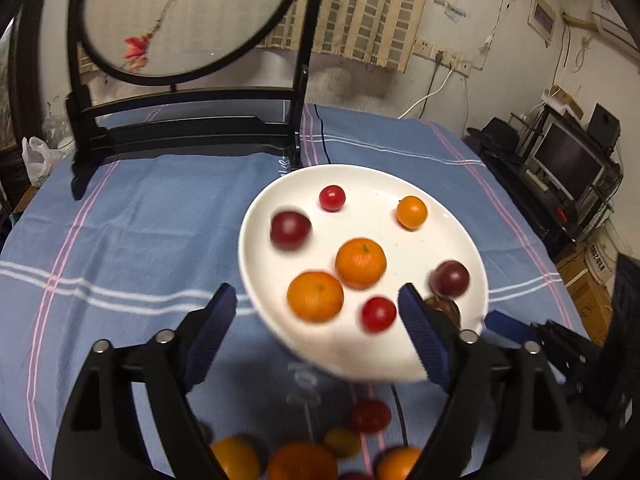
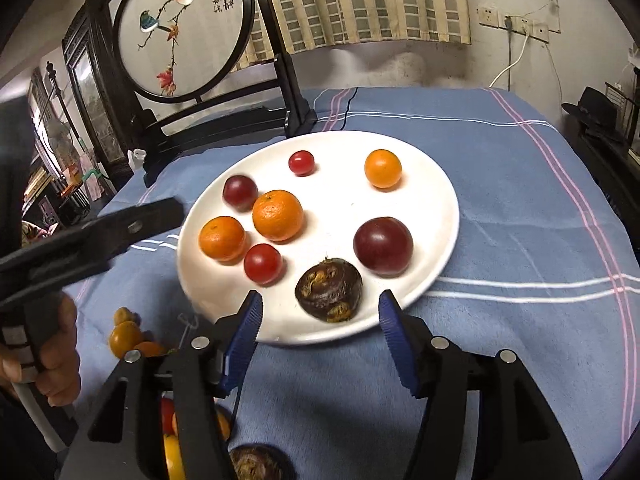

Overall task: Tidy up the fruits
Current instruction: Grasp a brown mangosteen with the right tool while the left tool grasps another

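**Fruits gathering on the white plate, both jaws released**

The white plate is sitting on the blue striped cloth of the counter, toward its middle, just in front of the dark stand of the embroidered round screen. On it are lying two mandarins, a small orange kumquat-like fruit near the far rim, two cherry tomatoes, two dark plums and a brown water chestnut close to the near rim.

The right gripper is hovering over that near rim with its jaws released and apart, the water chestnut lying loose between and just ahead of them, untouched by the pads. The left gripper is standing with its jaws wide, grasping nothing, over the plate's near-left rim; its view is blurred.

More fruits are waiting at the counter's near edge: a heap of oranges and tomatoes, partly hidden under the left gripper.

These fruits are probably light and round, so they are likely to roll. The tomatoes and plums are looking smooth and soft-skinned and are calling for a gentle squeeze across the widest part; the mandarins are giving a little, and the water chestnut seems hard and rough, the easiest to grip.
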A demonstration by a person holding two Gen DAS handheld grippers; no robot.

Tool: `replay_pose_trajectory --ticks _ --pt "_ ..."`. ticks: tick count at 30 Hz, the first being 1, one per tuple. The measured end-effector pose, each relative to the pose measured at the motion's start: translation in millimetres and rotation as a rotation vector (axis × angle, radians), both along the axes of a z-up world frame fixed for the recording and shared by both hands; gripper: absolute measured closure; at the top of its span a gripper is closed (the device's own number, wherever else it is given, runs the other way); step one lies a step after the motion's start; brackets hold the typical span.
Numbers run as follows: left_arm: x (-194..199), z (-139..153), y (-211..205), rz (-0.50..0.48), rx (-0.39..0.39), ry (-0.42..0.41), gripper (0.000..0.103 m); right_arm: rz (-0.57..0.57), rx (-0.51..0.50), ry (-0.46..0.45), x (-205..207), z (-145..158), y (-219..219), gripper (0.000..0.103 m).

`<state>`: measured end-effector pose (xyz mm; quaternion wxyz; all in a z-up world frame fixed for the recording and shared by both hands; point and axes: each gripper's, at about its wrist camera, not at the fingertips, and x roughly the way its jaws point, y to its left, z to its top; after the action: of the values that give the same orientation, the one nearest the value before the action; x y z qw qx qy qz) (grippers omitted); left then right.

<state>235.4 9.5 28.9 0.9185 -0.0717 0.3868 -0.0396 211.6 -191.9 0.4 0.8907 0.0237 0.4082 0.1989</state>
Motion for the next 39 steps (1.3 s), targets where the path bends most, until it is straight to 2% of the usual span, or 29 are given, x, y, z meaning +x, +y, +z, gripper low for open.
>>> replay_pose_trajectory --ticks 3,4,6,10,16,23,26,29,32,33,36,39 --pt "-27 1 3 -0.010 -0.014 -0.015 0.015 -0.003 0.006 -0.002 -13 4 -7 0.040" --pt "-35 0 4 -0.014 -0.017 -0.015 0.014 -0.004 0.008 -0.002 -17 5 -9 0.034" --pt "-52 -4 5 -0.021 -0.014 -0.011 0.014 0.004 -0.003 0.003 -32 4 -13 0.029" --pt "-78 -10 11 -0.034 -0.019 0.000 0.012 0.051 -0.067 0.003 -61 1 -13 0.029" --pt "-105 -22 35 0.012 -0.070 -0.055 0.011 0.085 -0.160 0.002 -102 -8 -6 0.029" --pt "-103 -27 48 0.041 -0.111 -0.027 0.011 0.104 -0.203 0.038 -116 -23 9 0.030" --pt "-105 -27 45 0.024 -0.105 -0.027 0.011 0.111 -0.239 0.036 -114 -29 20 0.036" --pt "-106 -27 40 0.006 -0.084 -0.029 0.011 0.111 -0.265 0.040 -109 -33 26 0.049" --pt "-105 -29 37 -0.023 -0.116 -0.004 0.011 0.104 -0.275 0.037 -102 -37 33 0.054" --pt "-106 -30 36 -0.030 -0.118 0.001 0.011 0.108 -0.273 0.032 -100 -36 36 0.059" --pt "-109 -31 29 -0.048 -0.083 -0.004 0.011 0.097 -0.264 0.030 -97 -35 39 0.059" --pt "-111 -31 22 -0.073 -0.052 -0.010 0.011 0.089 -0.201 0.035 -94 -35 30 0.059"
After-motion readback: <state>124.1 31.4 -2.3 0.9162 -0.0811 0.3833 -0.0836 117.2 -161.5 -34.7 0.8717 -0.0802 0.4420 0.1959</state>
